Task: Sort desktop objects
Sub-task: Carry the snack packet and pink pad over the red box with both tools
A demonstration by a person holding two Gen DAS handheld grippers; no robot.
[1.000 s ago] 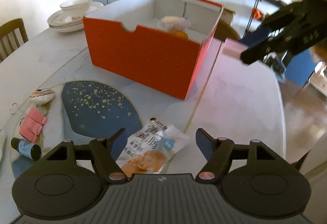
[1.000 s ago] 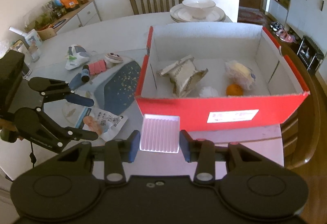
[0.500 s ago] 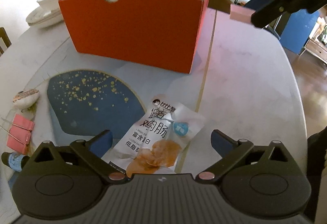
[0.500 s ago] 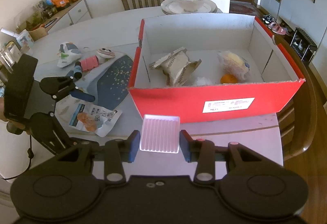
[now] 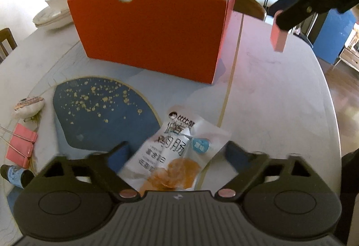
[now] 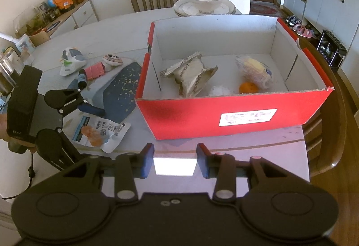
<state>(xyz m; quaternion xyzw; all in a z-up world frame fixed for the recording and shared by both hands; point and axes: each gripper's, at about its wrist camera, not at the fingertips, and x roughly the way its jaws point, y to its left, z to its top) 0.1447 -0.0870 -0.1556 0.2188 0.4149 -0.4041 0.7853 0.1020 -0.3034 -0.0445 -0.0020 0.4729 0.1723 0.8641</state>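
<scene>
A red cardboard box (image 6: 235, 111) stands on the table; it also shows in the left wrist view (image 5: 152, 30). It holds a crumpled wrapper (image 6: 193, 75), a bagged bun (image 6: 255, 71) and an orange (image 6: 248, 87). My right gripper (image 6: 175, 163) is shut on a pink block (image 6: 174, 166), held in the air in front of the box; the block hangs tilted in the left wrist view (image 5: 279, 37). My left gripper (image 5: 177, 151) is open, its fingers on either side of a snack packet (image 5: 177, 151) that lies flat on the table.
A blue gold-flecked mat (image 5: 96, 111) lies left of the packet. Pink binder clips (image 5: 21, 141), a small bottle (image 5: 13, 176) and a round toy (image 5: 28, 105) sit at the left. Bowl and plates (image 6: 205, 2) stand behind the box. The table edge (image 5: 332, 111) runs close at right.
My left gripper has moved forward and down over the snack packet, fingers now straddling it. The pink block has tipped downward in my right gripper, which shifted slightly nearer the box.
</scene>
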